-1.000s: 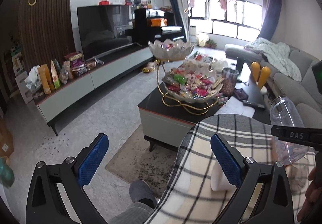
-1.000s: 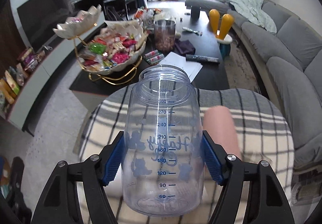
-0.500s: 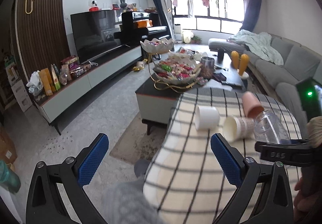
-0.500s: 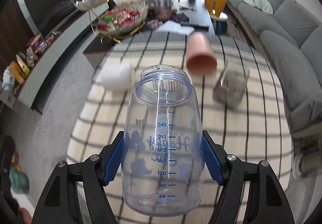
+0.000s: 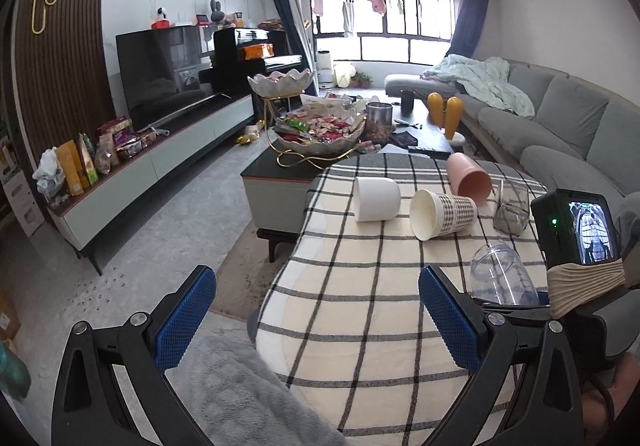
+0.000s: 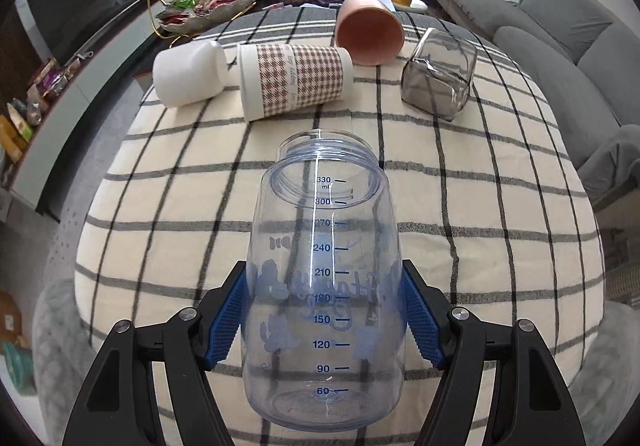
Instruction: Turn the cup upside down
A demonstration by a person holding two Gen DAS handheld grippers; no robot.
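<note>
My right gripper (image 6: 325, 320) is shut on a clear plastic measuring cup (image 6: 324, 278) with blue markings, held above the checked tablecloth (image 6: 460, 181) with its mouth pointing forward and tilted down. The same cup (image 5: 500, 278) shows in the left wrist view at the right, beside the right gripper's body. My left gripper (image 5: 316, 322) is open and empty over the near left edge of the cloth. Lying on their sides at the far end are a white cup (image 6: 188, 75), a houndstooth paper cup (image 6: 296, 79), a pink cup (image 6: 368, 29) and a smoky glass (image 6: 440, 77).
A dark coffee table (image 5: 280, 173) with a gold candy stand (image 5: 316, 133) stands beyond the cloth-covered table. A grey sofa (image 5: 560, 125) runs along the right. A TV console (image 5: 160, 161) with snack packets lines the left wall. A grey fluffy fabric (image 5: 240, 394) lies below the left gripper.
Both grippers have pulled back and tipped down, bringing the whole checked table and the lying cups into view. The right gripper has kept its hold on the clear cup.
</note>
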